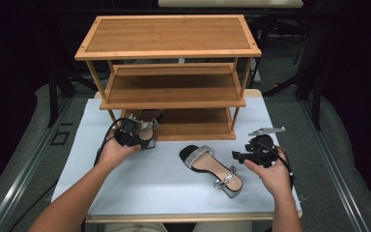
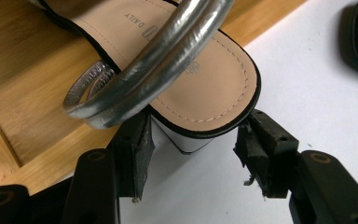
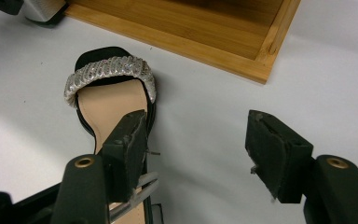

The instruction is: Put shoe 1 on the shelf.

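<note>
A sandal [image 1: 149, 131] with a beige insole and silver straps [image 2: 168, 51] lies with its front on the bamboo rack's bottom shelf [image 2: 23, 84] and its block heel over the white table. My left gripper [image 1: 128, 135] has that heel between its jaws [image 2: 193, 135]. One pad [image 2: 142, 140] touches the heel and the other [image 2: 254, 149] stands a little off it, so the gripper is open. The second sandal [image 1: 211, 166], with a sequined toe band [image 3: 107, 74], lies flat on the table. My right gripper [image 1: 239, 155] hovers open by its heel end [image 3: 196, 126], holding nothing.
The three-tier bamboo shoe rack [image 1: 169, 34] stands at the back of the table, and its top and middle shelves [image 1: 174, 87] are bare. A white cover [image 1: 149, 188] spreads over the table down to the front edge. Dark floor and stands surround the table.
</note>
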